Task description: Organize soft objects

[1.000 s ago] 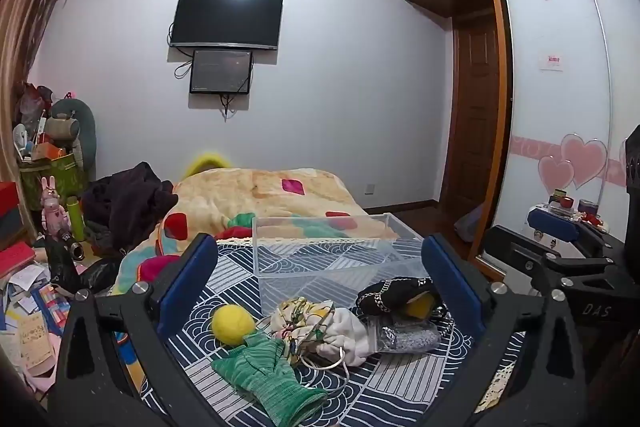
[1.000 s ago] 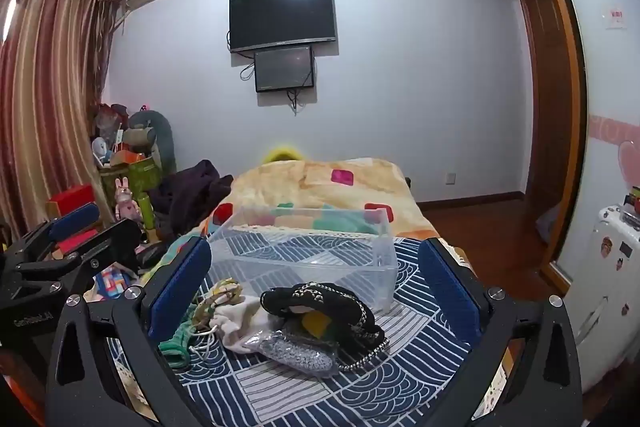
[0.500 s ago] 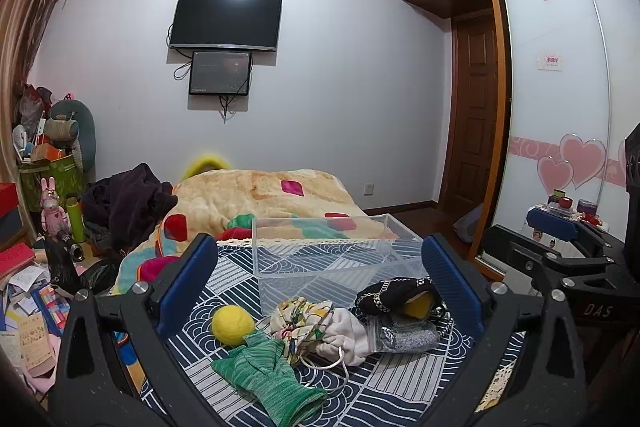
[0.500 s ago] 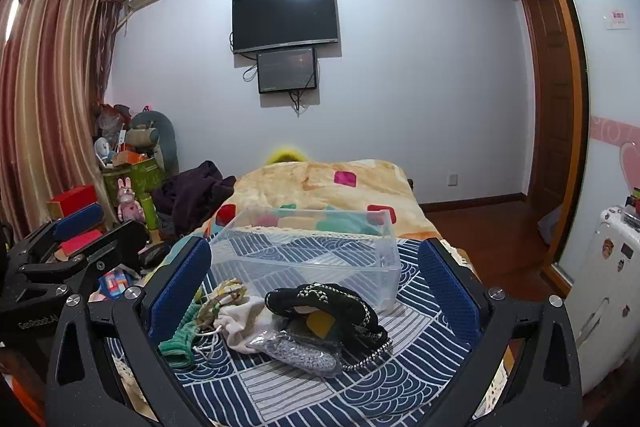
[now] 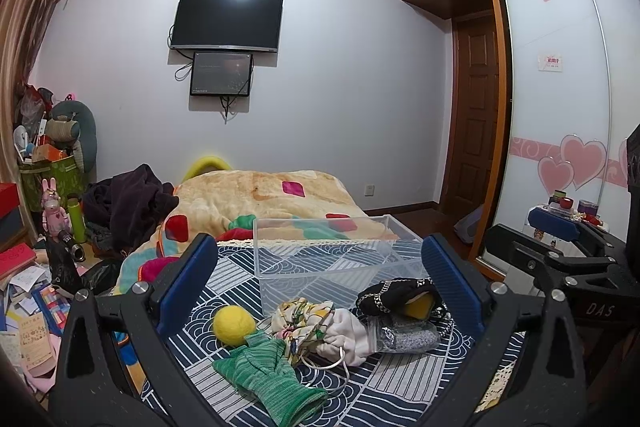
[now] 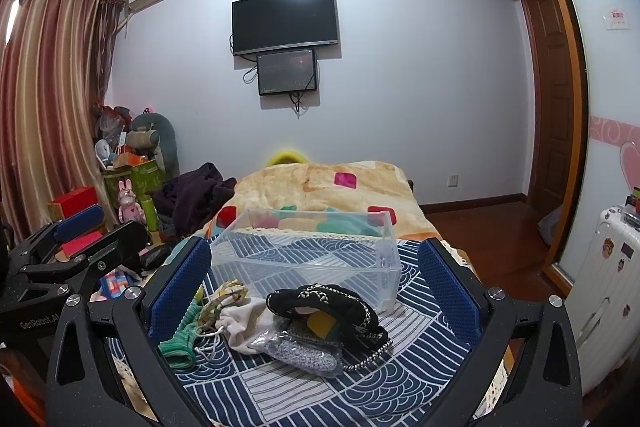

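A pile of soft things lies on the blue patterned cloth in front of an empty clear plastic box: a yellow ball, a green knit glove, a white floral drawstring pouch, a grey glittery pouch and a black beaded bag. My left gripper is open and empty above the pile. My right gripper is open and empty; its view shows the box, black bag, pouch and glove.
A bed with an orange blanket and dark clothes lies behind the box. Clutter and books fill the floor at left. A wardrobe and a white suitcase stand at right.
Both grippers have shifted only slightly; the views are almost the same. Nothing was picked up or moved.
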`<action>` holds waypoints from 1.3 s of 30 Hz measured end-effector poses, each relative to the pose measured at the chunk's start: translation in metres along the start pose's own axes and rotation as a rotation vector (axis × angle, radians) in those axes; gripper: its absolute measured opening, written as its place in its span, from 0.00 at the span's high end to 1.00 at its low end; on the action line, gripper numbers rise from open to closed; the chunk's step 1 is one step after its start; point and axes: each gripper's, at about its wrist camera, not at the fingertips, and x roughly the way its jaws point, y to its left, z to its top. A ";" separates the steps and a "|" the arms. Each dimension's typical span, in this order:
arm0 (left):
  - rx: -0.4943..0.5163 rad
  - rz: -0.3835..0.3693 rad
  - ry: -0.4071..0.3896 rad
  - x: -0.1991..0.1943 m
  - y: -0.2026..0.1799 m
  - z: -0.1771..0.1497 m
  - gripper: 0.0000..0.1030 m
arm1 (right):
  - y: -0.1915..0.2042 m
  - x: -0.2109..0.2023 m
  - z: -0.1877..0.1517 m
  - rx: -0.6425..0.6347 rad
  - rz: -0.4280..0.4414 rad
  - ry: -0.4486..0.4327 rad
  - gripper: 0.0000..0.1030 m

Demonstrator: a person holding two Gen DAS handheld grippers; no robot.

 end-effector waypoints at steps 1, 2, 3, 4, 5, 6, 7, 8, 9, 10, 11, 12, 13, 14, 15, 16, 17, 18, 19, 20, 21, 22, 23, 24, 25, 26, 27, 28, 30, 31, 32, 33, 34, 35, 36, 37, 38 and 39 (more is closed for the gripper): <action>0.000 0.000 0.000 0.000 0.000 0.000 0.00 | 0.000 0.000 0.000 0.000 0.000 0.000 0.00; -0.001 -0.001 0.000 0.000 0.000 0.000 0.00 | 0.000 0.000 0.000 0.000 0.001 0.000 0.00; 0.000 0.000 -0.001 0.000 0.000 0.000 0.00 | 0.000 0.000 0.000 0.001 0.000 0.000 0.00; 0.000 0.000 -0.001 0.000 0.000 0.000 0.00 | 0.000 0.000 0.000 0.001 0.000 0.000 0.00; 0.000 0.000 -0.001 0.000 0.000 0.000 0.00 | 0.000 0.000 0.000 0.001 0.001 -0.001 0.00; 0.000 -0.001 -0.001 0.000 0.000 0.000 0.00 | 0.000 0.000 0.000 0.001 0.002 -0.001 0.00; 0.000 -0.001 -0.001 0.000 0.000 0.000 0.00 | 0.000 -0.001 0.001 0.002 0.002 -0.001 0.00; 0.001 0.000 0.000 0.000 0.000 0.000 0.00 | 0.000 -0.001 0.000 0.001 0.001 -0.001 0.00; 0.001 0.000 -0.001 0.000 0.000 0.000 0.00 | 0.000 -0.001 0.001 0.001 0.001 -0.002 0.00; 0.002 0.001 0.000 0.000 0.000 0.000 0.00 | 0.000 -0.001 0.001 0.001 0.002 -0.002 0.00; 0.002 0.001 -0.001 0.000 0.000 0.000 0.00 | 0.000 -0.002 0.002 0.001 0.002 -0.003 0.00; 0.002 0.001 -0.001 0.000 0.000 0.000 0.00 | 0.000 -0.001 0.001 0.001 0.002 -0.002 0.00; 0.002 0.001 -0.001 0.000 0.000 0.000 0.00 | 0.001 -0.002 0.002 0.001 0.002 -0.003 0.00; 0.001 0.001 -0.002 0.000 0.000 0.000 0.00 | 0.001 -0.002 0.002 0.001 0.002 -0.003 0.00; 0.001 0.001 -0.003 0.000 0.000 0.000 0.00 | 0.001 -0.002 0.002 0.001 0.002 -0.003 0.00; 0.001 0.002 -0.004 0.000 0.000 0.000 0.00 | 0.001 -0.002 0.002 0.001 0.003 -0.003 0.00; 0.001 0.003 -0.004 0.000 -0.001 0.000 0.00 | 0.001 -0.002 0.003 0.001 0.002 -0.004 0.00; 0.001 0.003 -0.004 0.000 -0.001 -0.001 0.00 | 0.001 -0.002 0.002 0.001 0.001 -0.003 0.00; 0.000 0.003 -0.005 0.000 -0.001 -0.001 0.00 | 0.001 -0.002 0.003 0.002 0.002 -0.004 0.00; 0.000 0.002 -0.004 0.000 -0.001 -0.001 0.00 | 0.001 -0.002 0.002 0.002 0.003 -0.005 0.00; -0.001 0.002 -0.004 0.000 -0.001 -0.001 0.00 | 0.001 -0.003 0.003 0.002 0.004 -0.006 0.00; -0.001 0.003 -0.004 -0.001 -0.001 -0.001 0.00 | 0.001 -0.003 0.003 0.002 0.003 -0.006 0.00; -0.001 0.003 -0.003 0.000 -0.001 -0.001 0.00 | 0.002 -0.003 0.003 0.001 0.004 -0.006 0.00; -0.001 0.003 -0.004 0.000 -0.001 -0.001 0.00 | 0.002 -0.003 0.003 0.002 0.004 -0.007 0.00; -0.002 0.003 -0.004 -0.001 -0.001 -0.001 0.00 | 0.002 -0.003 0.004 0.002 0.004 -0.007 0.00; -0.002 0.002 -0.004 0.000 -0.001 -0.001 0.00 | 0.002 -0.003 0.003 0.002 0.004 -0.006 0.00; -0.001 0.002 -0.004 0.000 -0.001 -0.001 0.00 | 0.002 -0.003 0.003 0.002 0.004 -0.007 0.00; -0.001 0.002 -0.004 -0.001 -0.001 -0.001 0.00 | 0.002 -0.003 0.003 0.002 0.004 -0.007 0.00; -0.001 0.003 -0.004 -0.001 -0.001 -0.001 0.00 | 0.002 -0.003 0.003 0.002 0.004 -0.007 0.00; -0.001 0.002 -0.004 -0.001 -0.001 -0.001 0.00 | 0.002 -0.003 0.003 0.002 0.004 -0.007 0.00; -0.001 0.002 -0.004 0.000 -0.001 -0.001 0.00 | 0.002 -0.003 0.003 0.002 0.004 -0.008 0.00; -0.001 0.003 -0.004 -0.001 -0.001 0.000 0.00 | 0.002 -0.003 0.003 0.002 0.004 -0.008 0.00; -0.001 0.002 -0.004 -0.001 0.000 0.000 0.00 | 0.002 -0.004 0.004 0.002 0.004 -0.008 0.00; -0.001 0.002 -0.005 -0.001 0.000 0.000 0.00 | 0.002 -0.004 0.004 0.002 0.004 -0.008 0.00; -0.002 0.002 -0.005 -0.001 0.000 0.000 0.00 | 0.002 -0.004 0.004 0.002 0.004 -0.009 0.00; -0.002 0.001 -0.005 -0.001 0.000 0.000 0.00 | 0.002 -0.004 0.004 0.002 0.005 -0.009 0.00; -0.002 0.001 -0.006 -0.001 0.000 0.000 0.00 | 0.002 -0.004 0.004 0.002 0.004 -0.009 0.00; -0.002 0.002 -0.007 -0.001 0.000 0.000 0.00 | 0.002 -0.004 0.004 0.002 0.004 -0.009 0.00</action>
